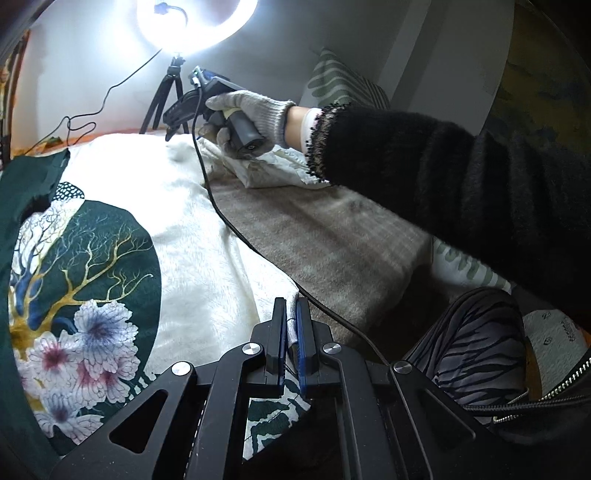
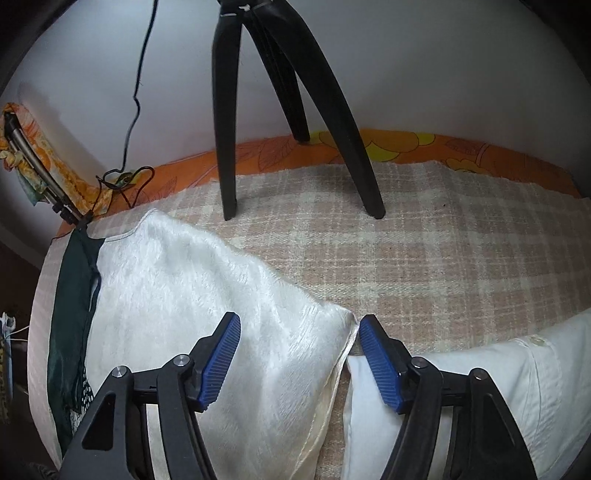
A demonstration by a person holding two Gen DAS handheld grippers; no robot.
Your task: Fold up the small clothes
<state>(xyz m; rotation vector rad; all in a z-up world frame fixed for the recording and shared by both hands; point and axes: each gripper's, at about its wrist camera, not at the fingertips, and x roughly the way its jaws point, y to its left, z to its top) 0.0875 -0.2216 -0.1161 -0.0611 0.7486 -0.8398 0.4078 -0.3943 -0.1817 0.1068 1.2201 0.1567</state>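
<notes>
Cream cloth (image 1: pixel 207 236), furry on this side with a dark green floral print (image 1: pixel 85 266) along one part, lies spread over the checked blanket (image 2: pixel 424 258) on the bed. My left tool (image 1: pixel 291 332) is clenched on its near corner, a bit of fabric pinched between the pads. My right tool (image 2: pixel 299 354) hangs spread wide over the far corner, gripping nothing; a folded white garment (image 2: pixel 498 384) lies just beside it. Behind stand tripod legs (image 2: pixel 229 147) under a ring light (image 1: pixel 195 26).
</notes>
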